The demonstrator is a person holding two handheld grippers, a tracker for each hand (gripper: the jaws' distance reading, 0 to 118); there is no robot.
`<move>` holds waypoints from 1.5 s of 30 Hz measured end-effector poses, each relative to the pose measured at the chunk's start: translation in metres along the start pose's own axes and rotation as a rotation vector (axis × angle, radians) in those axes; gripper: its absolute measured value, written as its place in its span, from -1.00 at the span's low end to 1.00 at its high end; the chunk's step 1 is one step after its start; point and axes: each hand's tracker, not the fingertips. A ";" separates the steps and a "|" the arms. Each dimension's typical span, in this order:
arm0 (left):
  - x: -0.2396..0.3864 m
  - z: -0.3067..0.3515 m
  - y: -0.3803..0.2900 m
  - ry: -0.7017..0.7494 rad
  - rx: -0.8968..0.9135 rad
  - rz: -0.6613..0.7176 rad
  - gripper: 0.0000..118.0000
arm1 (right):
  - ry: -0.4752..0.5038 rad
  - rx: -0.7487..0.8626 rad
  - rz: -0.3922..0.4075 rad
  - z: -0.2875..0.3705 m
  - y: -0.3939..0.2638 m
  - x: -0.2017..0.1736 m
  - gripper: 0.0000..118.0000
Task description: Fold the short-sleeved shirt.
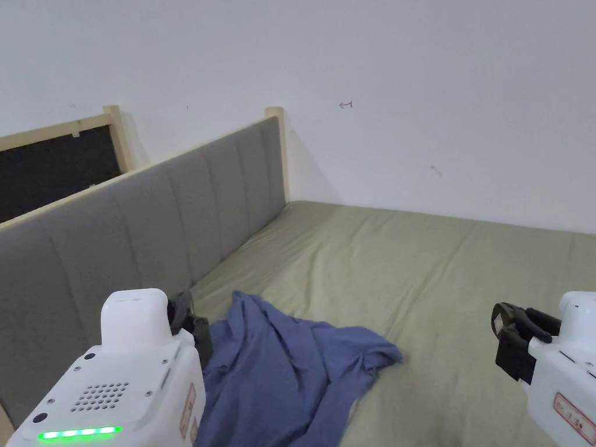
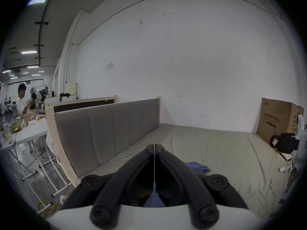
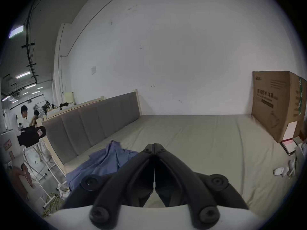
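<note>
The blue short-sleeved shirt lies crumpled on the olive bed sheet, close to the grey headboard, with its near part hanging over the bed's edge. My left gripper hovers at the shirt's left edge, jaws shut; blue cloth shows below through the gap behind its tips. My right gripper is held over bare sheet well to the right of the shirt, jaws shut and holding nothing.
A padded grey headboard runs along the bed's left side and a white wall stands behind. A cardboard box leans at the bed's far right, with small white items near it. People stand at a table beyond the headboard.
</note>
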 end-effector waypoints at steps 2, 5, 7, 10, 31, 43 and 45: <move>-0.003 -0.014 0.005 -0.005 -0.029 -0.009 -1.00 | 0.004 -0.020 0.008 -0.003 -0.003 0.003 -1.00; -0.010 -0.070 0.013 -0.101 -0.256 0.013 -0.99 | 0.016 -0.057 0.011 -0.002 -0.007 0.013 -1.00; -0.020 -0.138 0.005 -0.275 -0.587 0.090 -0.99 | 0.005 -0.091 0.019 -0.003 -0.011 0.022 -1.00; -0.032 -0.215 -0.038 -0.367 -0.891 0.308 -0.98 | -0.015 -0.141 0.016 -0.008 -0.020 0.038 -1.00; -0.019 -0.282 -0.215 -0.082 -0.955 -0.032 0.96 | 0.000 -0.395 -0.131 -0.052 -0.086 0.064 -1.00; -0.044 -0.239 -0.106 -0.108 -0.614 -0.021 -1.00 | -0.024 -0.344 -0.108 -0.020 -0.060 0.071 -1.00; -0.039 -0.210 -0.063 -0.137 -0.520 -0.101 -1.00 | -0.034 -0.320 -0.120 -0.007 -0.053 0.074 -1.00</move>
